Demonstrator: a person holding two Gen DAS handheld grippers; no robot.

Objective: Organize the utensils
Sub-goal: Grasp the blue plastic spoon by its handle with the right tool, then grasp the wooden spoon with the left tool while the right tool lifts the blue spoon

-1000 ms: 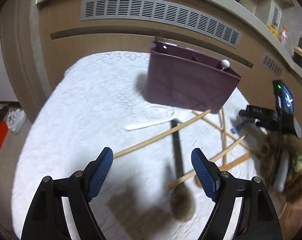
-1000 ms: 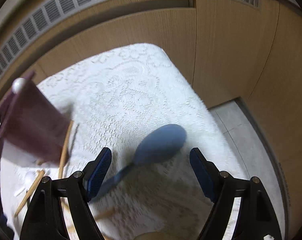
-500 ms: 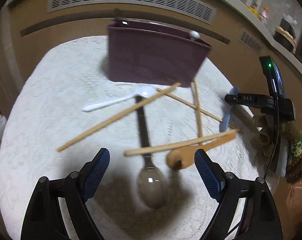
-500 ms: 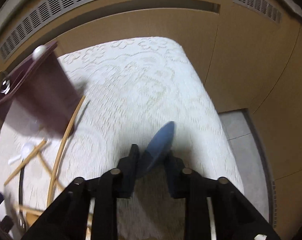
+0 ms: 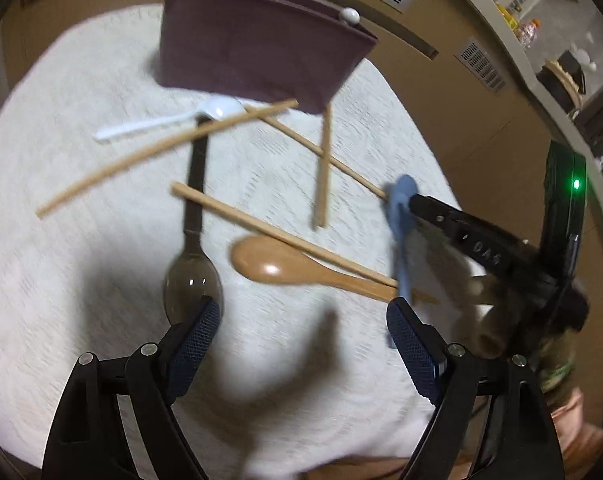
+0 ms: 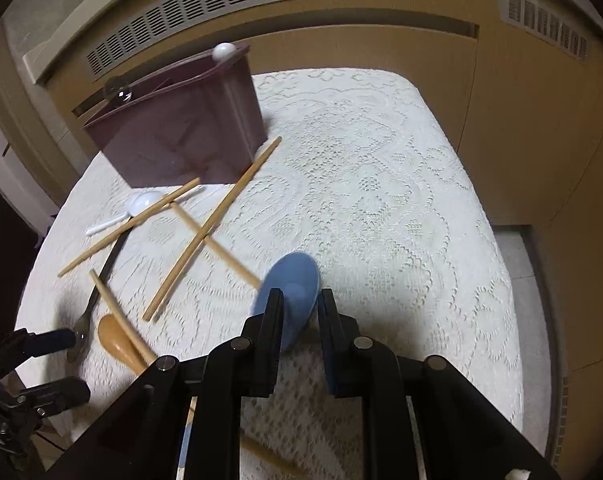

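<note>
The blue spoon [image 6: 291, 294] is pinched at its bowl between the fingers of the right gripper [image 6: 299, 308], which have just closed on it, and it hangs above the white lace cloth [image 6: 381, 208] on the bench. Left of it lie wooden chopsticks [image 5: 321, 164], a wooden spoon [image 5: 285, 268], a dark-handled spoon [image 5: 193, 264] and a white plastic spoon [image 5: 173, 122], before the maroon holder [image 5: 257, 56]. The left gripper [image 5: 303, 324] hovers over them, fingers wide and empty.
</note>
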